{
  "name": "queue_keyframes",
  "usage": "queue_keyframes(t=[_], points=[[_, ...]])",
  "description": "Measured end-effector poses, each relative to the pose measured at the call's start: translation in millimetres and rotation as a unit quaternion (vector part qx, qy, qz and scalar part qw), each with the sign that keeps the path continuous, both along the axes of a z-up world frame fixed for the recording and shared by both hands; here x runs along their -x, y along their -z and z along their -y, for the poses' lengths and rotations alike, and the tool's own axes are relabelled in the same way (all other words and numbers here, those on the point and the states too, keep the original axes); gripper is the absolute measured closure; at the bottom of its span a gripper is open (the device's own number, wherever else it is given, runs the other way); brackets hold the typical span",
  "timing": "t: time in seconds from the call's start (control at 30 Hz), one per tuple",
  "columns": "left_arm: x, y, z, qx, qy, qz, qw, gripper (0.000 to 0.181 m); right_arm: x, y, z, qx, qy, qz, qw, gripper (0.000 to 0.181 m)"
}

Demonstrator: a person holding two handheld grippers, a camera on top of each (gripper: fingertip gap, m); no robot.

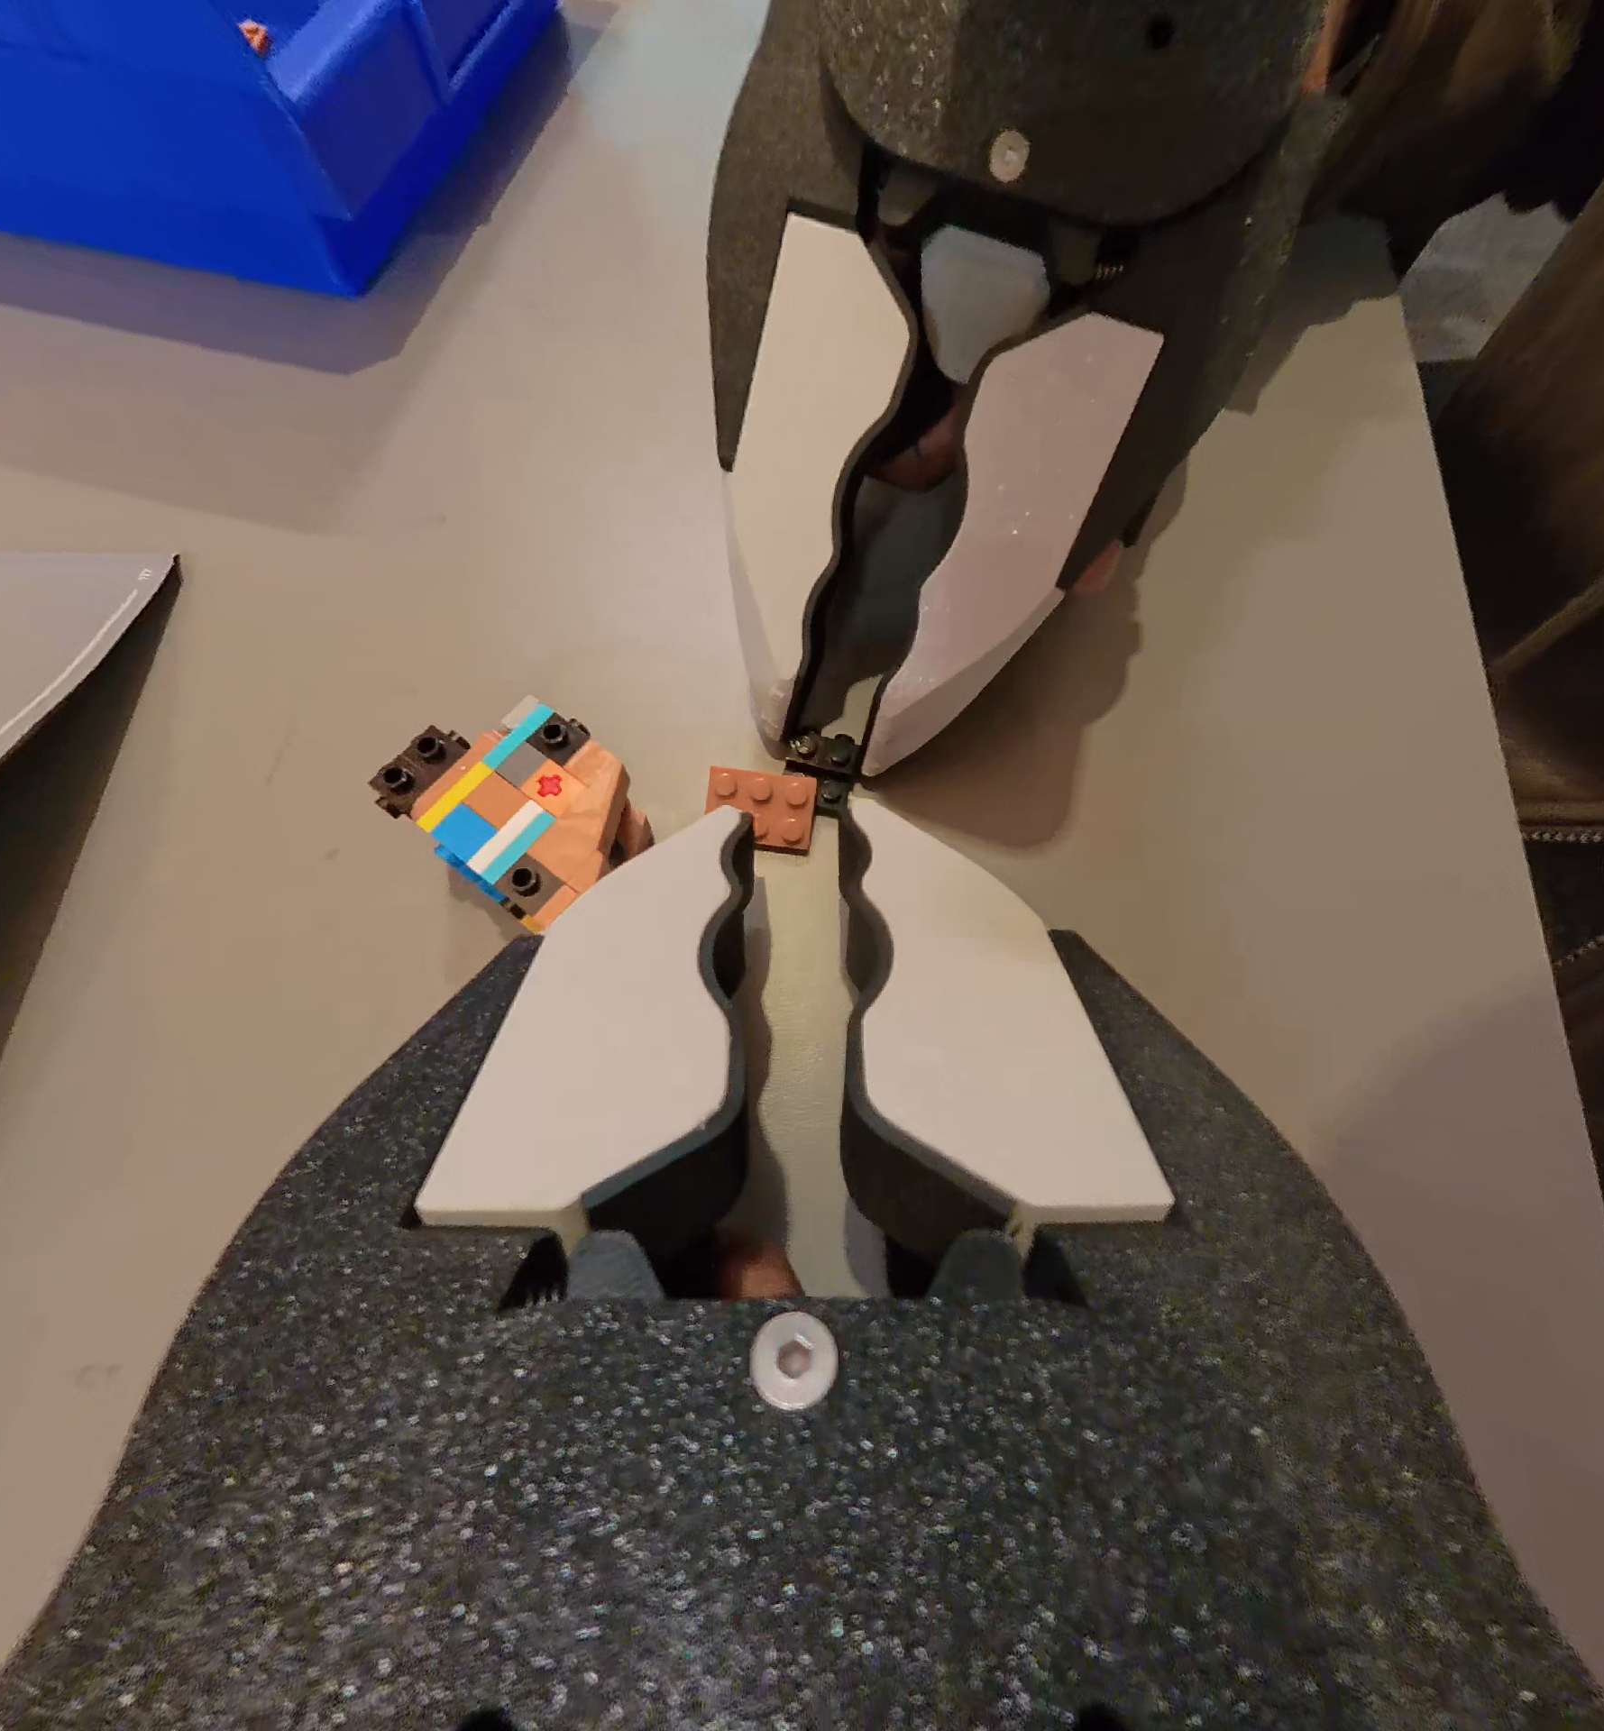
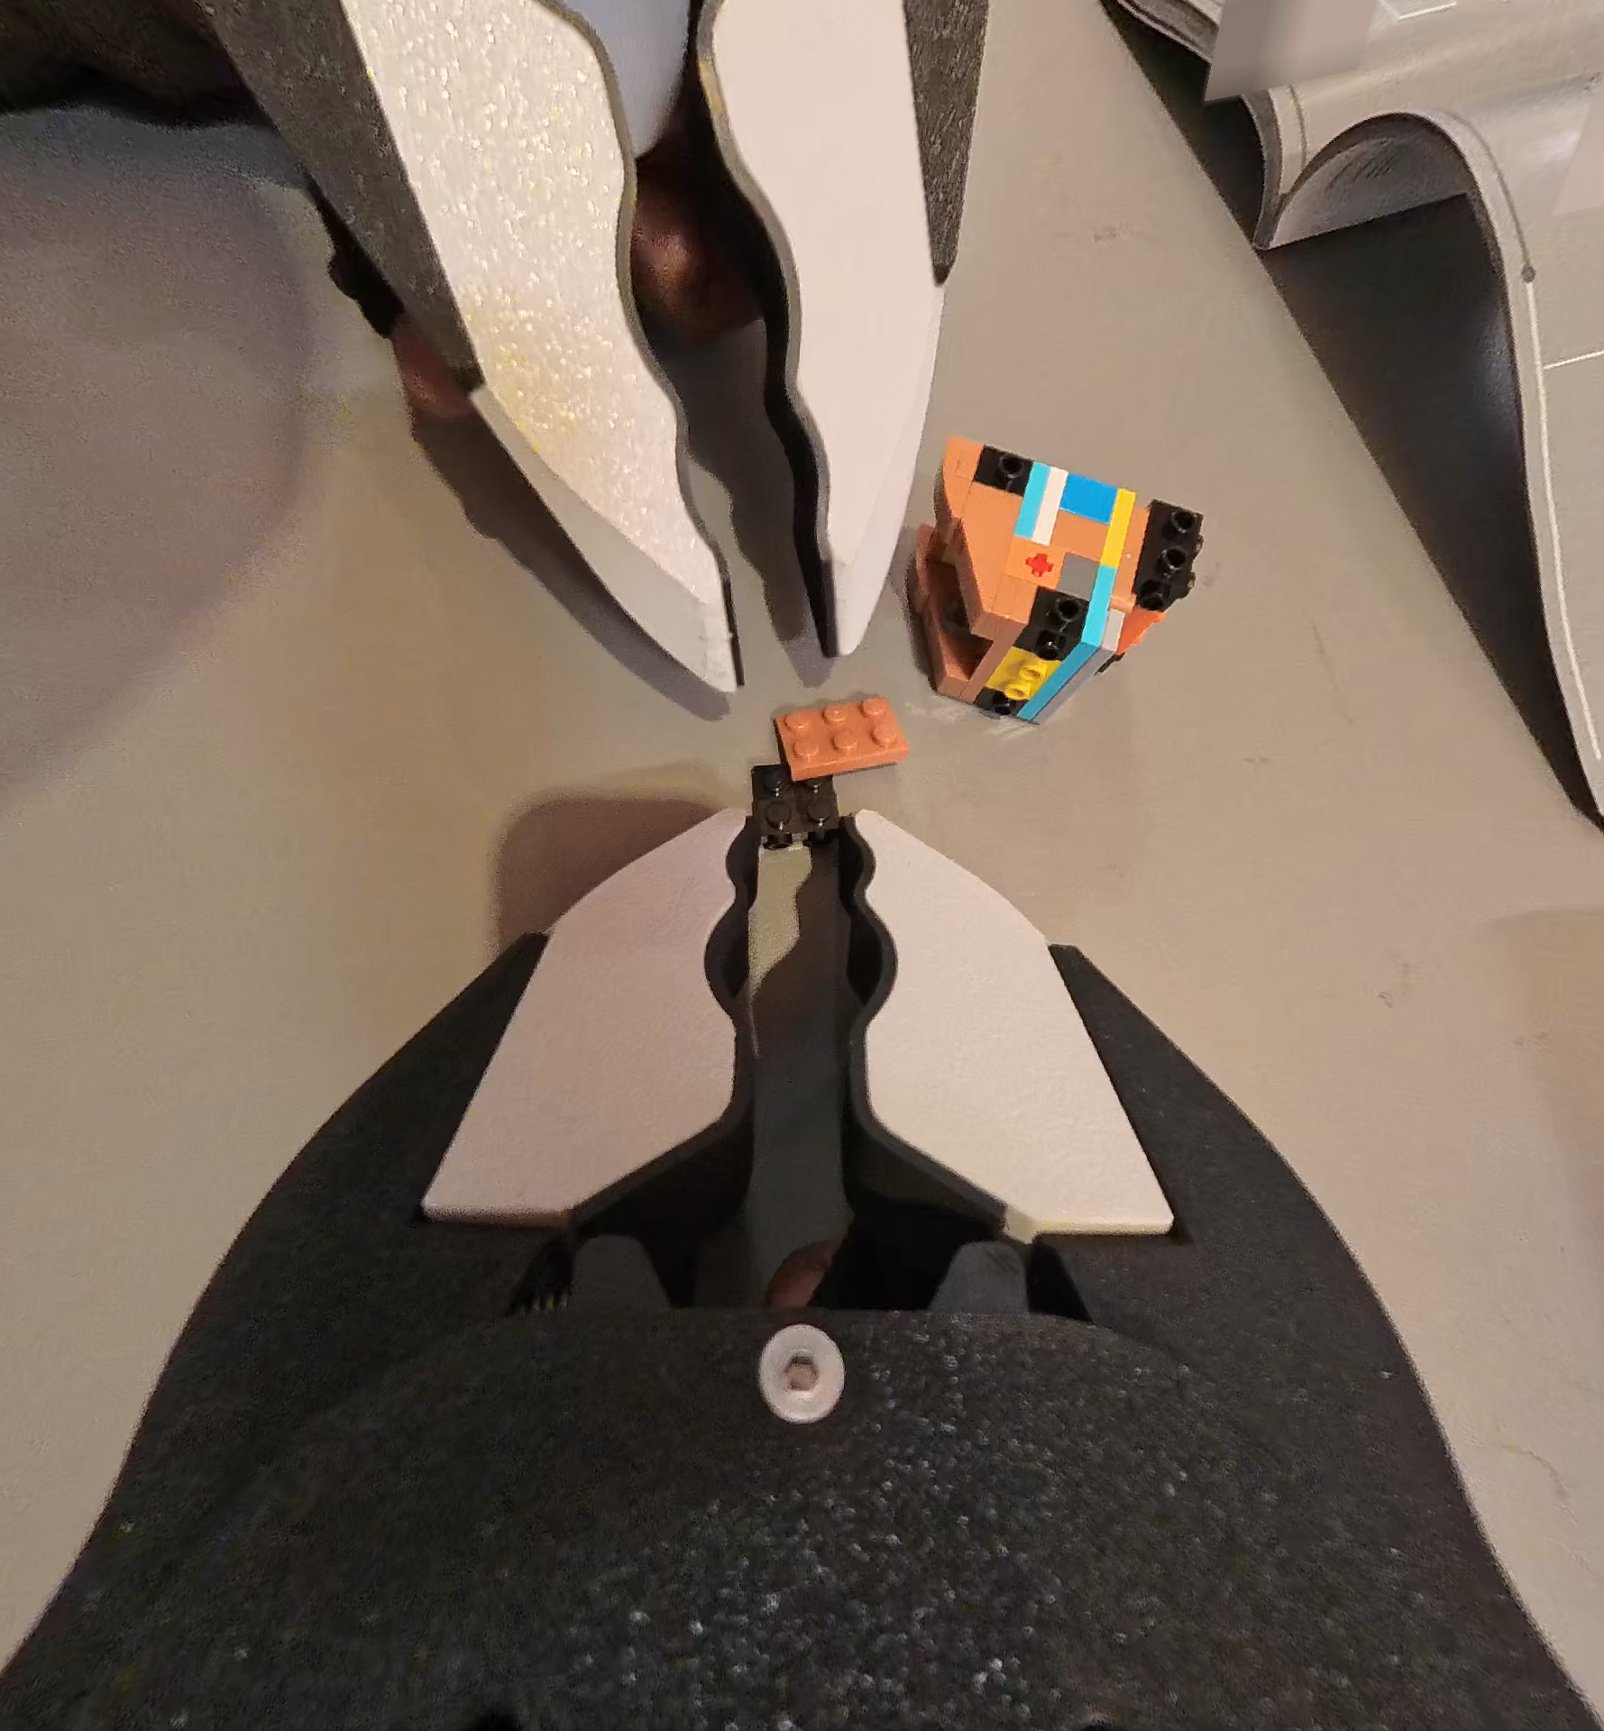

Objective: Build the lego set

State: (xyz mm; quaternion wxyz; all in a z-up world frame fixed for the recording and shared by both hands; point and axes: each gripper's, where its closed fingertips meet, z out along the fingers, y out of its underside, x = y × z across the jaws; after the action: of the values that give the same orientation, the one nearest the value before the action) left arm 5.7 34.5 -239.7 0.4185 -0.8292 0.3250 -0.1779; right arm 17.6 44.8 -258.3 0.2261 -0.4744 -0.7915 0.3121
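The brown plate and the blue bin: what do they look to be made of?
Brown plate: probably hard moulded plastic, smooth with a slight sheen; its crisp round studs suggest this. Blue bin: also looks like rigid plastic, evenly coloured and semi-gloss, with sharp moulded walls. Neither can be confirmed from looks alone.

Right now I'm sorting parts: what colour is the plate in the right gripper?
Black plate, best seen in the right wrist view.
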Motion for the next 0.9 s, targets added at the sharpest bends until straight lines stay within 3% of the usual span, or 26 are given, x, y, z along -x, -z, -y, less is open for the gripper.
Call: queue_keyframes(t=[0.9], points=[[2.4,-1.4,-1.8,0.013,-0.009,0.023,1.000,0.164,-2.4,0.9,0.5,0.020,-0.006,0.012,1.000,0.166]])
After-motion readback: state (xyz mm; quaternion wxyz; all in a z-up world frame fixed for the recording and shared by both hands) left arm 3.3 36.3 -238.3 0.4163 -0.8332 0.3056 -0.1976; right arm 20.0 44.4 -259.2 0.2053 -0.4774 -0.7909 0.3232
